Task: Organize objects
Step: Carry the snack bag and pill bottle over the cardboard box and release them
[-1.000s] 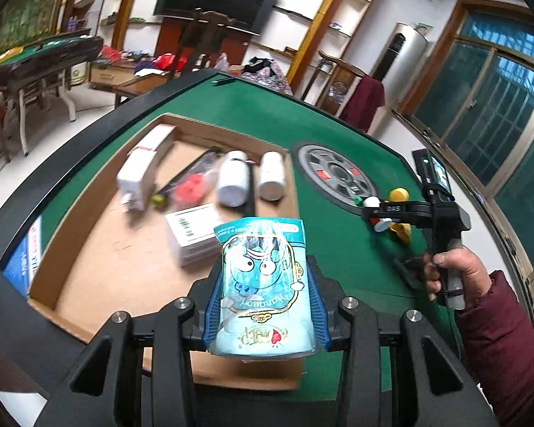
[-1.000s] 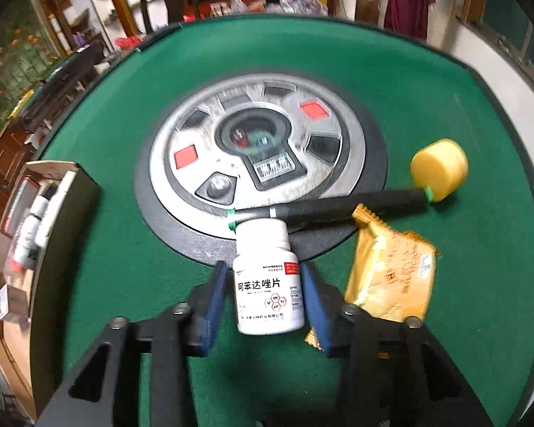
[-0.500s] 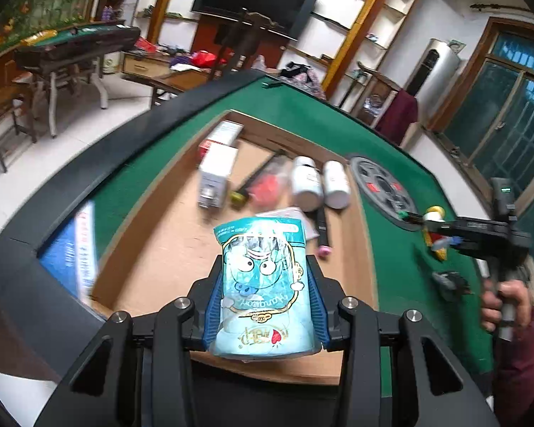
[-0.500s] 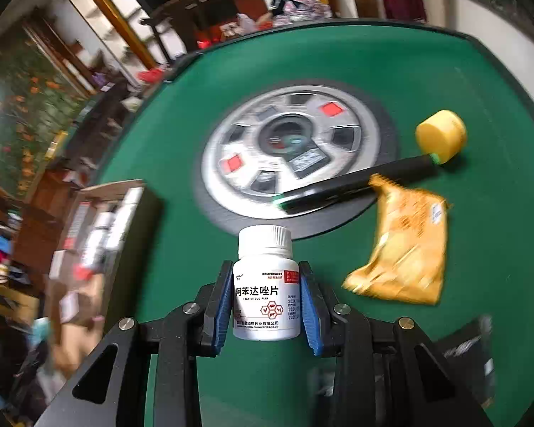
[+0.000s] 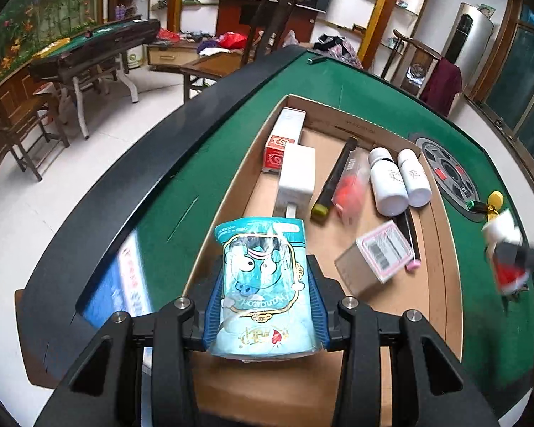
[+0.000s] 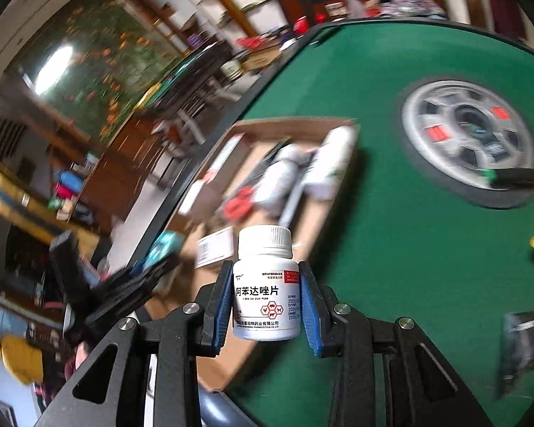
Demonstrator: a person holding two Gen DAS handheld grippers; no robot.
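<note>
Both clamped: left gripper (image 5: 265, 306) on blue pouch (image 5: 263, 284), right gripper (image 6: 266, 306) on pill bottle (image 6: 266, 284).

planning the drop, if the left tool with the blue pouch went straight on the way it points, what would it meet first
Most likely the bare cardboard floor of the open box just ahead of the blue pouch in the left tool; beyond that sits the white box. Depth is hard to judge here.

Both grippers, left gripper (image 5: 263, 306) and right gripper (image 6: 266, 302), have black frames, silver screws and blue ribbed jaws
</note>
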